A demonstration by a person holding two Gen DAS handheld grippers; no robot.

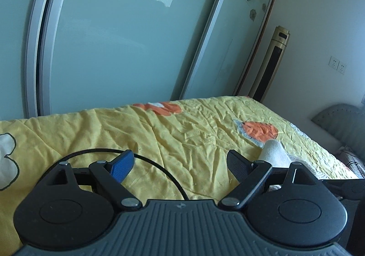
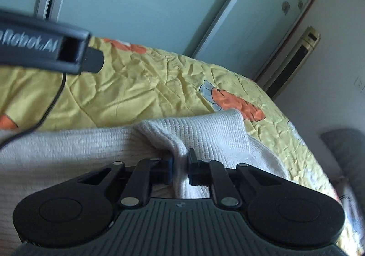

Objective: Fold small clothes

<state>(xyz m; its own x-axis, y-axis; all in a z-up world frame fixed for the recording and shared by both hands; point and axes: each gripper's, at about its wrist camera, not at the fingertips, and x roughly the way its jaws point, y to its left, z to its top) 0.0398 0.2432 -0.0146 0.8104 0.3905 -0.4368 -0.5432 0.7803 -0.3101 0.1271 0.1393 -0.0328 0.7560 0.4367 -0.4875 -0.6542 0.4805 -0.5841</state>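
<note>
A white knitted garment (image 2: 205,133) lies on the yellow bedspread (image 2: 136,87) right in front of the right wrist camera. My right gripper (image 2: 180,164) is shut on a pinched fold of that knit, which bunches between the two black fingers. In the left wrist view only a white corner of the garment (image 1: 273,151) shows, behind the right finger. My left gripper (image 1: 180,164) hovers over the yellow bedspread (image 1: 182,137) with its jaws wide open and nothing between them. The body of the left gripper (image 2: 45,48) crosses the upper left of the right wrist view.
Pale green sliding wardrobe doors (image 1: 125,39) stand just past the bed's far edge. A tall gold tower fan (image 1: 271,66) stands in the corner by the white wall. A grey cushion (image 1: 340,119) lies at the right. A black cable (image 1: 159,164) loops across the bedspread.
</note>
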